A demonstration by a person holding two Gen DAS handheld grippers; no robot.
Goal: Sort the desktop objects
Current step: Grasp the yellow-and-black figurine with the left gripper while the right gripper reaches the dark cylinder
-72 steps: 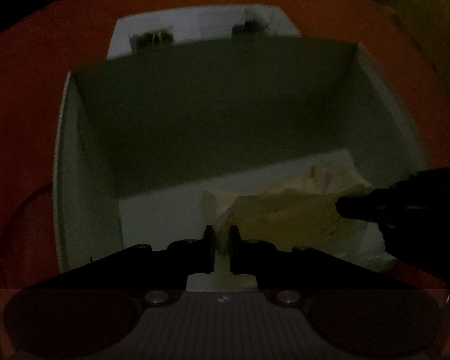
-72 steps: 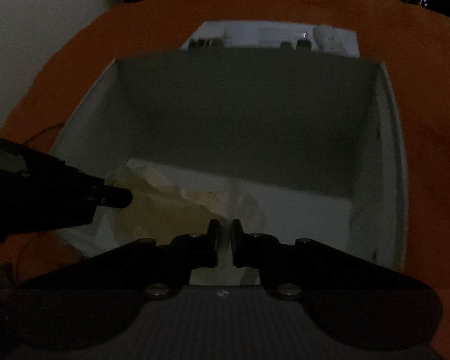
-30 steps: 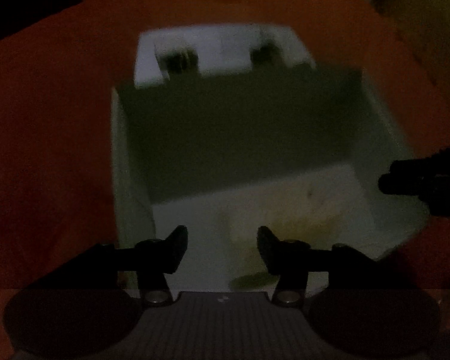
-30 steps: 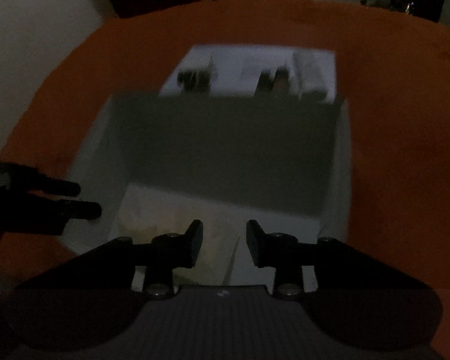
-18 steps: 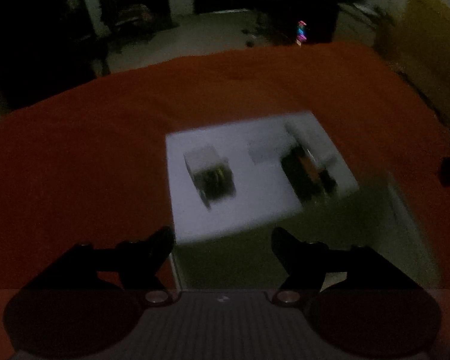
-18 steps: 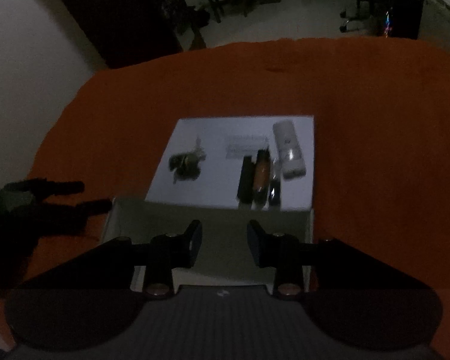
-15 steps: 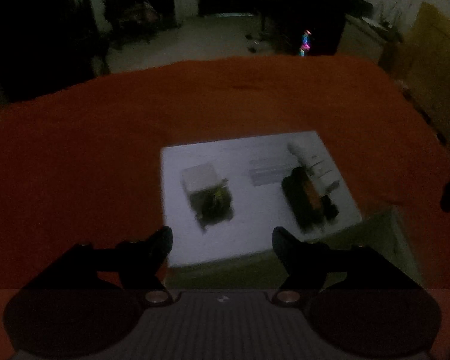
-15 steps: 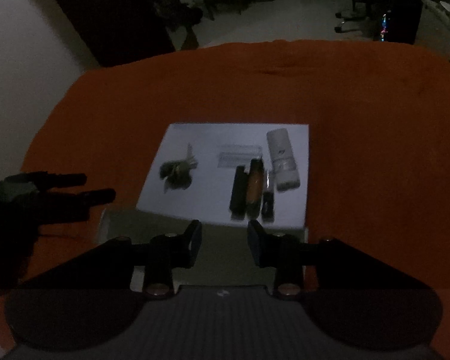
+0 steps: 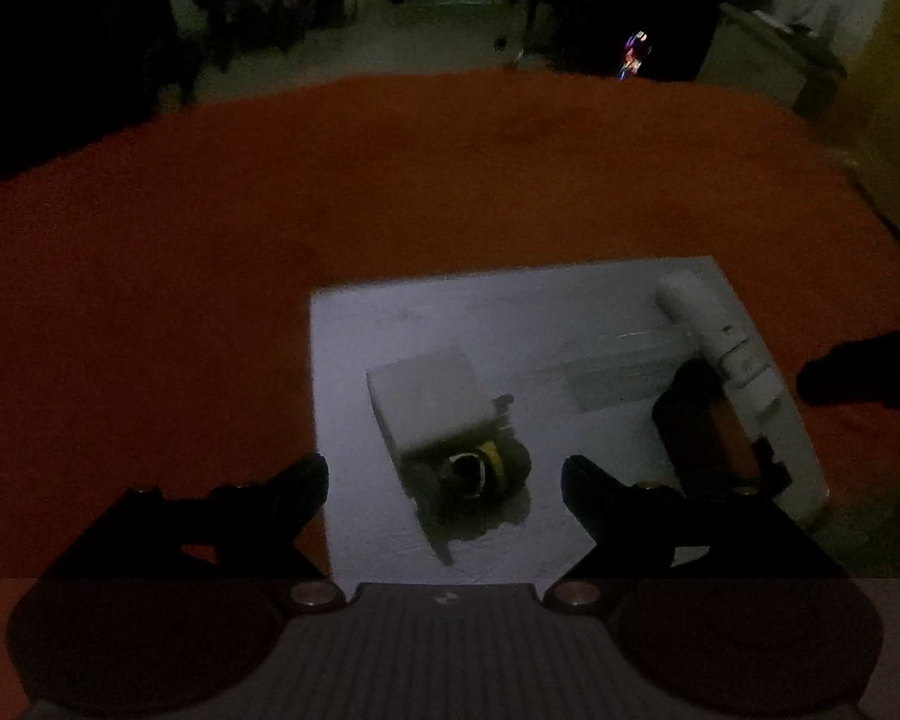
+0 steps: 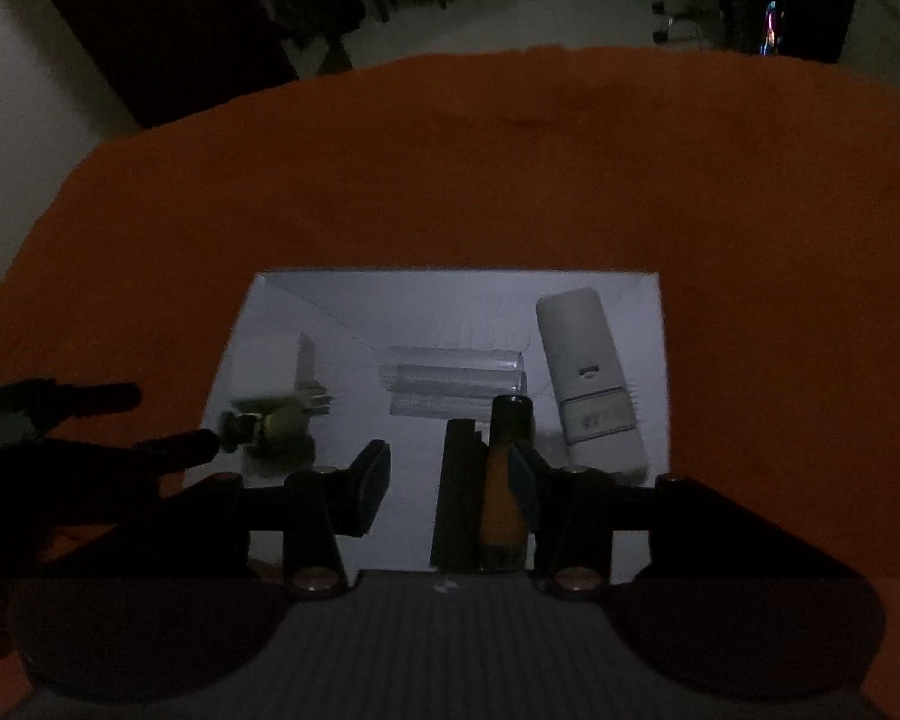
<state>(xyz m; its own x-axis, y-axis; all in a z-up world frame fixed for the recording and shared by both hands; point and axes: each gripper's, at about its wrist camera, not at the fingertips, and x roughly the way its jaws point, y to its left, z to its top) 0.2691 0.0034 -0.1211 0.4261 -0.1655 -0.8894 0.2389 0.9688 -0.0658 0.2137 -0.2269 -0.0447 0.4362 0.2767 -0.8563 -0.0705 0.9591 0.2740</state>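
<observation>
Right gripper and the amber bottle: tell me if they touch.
Cannot tell. In the right wrist view the open right gripper has one finger overlapping the amber bottle, but height is unclear.

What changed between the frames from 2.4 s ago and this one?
Both grippers, then shut on crumpled paper inside the white box, let it go and drew out. The left gripper and right gripper now hang open over the white sheet. The sheet's items, including the white remote and amber bottle, lie as before.
</observation>
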